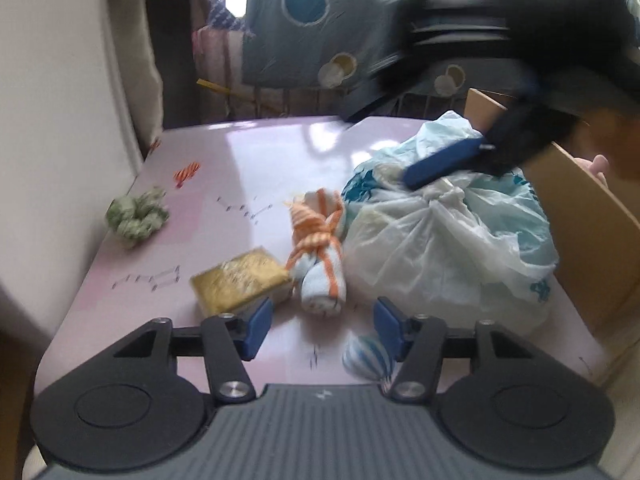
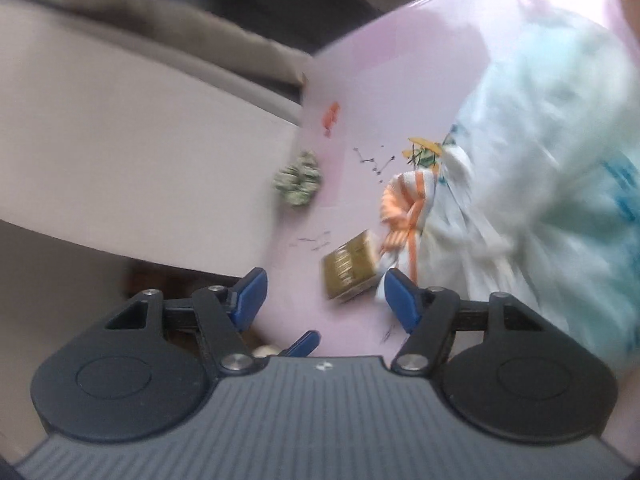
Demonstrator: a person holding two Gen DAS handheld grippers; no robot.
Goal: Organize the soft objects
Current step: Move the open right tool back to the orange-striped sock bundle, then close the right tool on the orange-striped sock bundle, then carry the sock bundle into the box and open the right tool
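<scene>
On the pink table [image 1: 260,160] lie a green scrunchie [image 1: 136,216], a yellow sponge [image 1: 240,280], a rolled white-and-orange cloth [image 1: 320,256], a knotted white-and-blue plastic bag [image 1: 452,224] and a small blue-striped cloth [image 1: 366,358]. My left gripper [image 1: 322,326] is open and empty, low over the near edge, just short of the rolled cloth. My right gripper [image 2: 322,300] is open and empty, tilted, above the table; the left wrist view shows it blurred over the bag, one blue finger [image 1: 444,162] against the bag's top. The right wrist view also shows the scrunchie [image 2: 298,184], sponge [image 2: 350,270], rolled cloth [image 2: 404,212] and bag [image 2: 540,180].
A cardboard box [image 1: 576,208] stands at the table's right edge behind the bag. A small orange-striped item [image 1: 186,172] lies at the far left. A beige cushion or sofa side [image 1: 60,120] borders the left edge. A dark curtain with circles [image 1: 312,20] hangs behind.
</scene>
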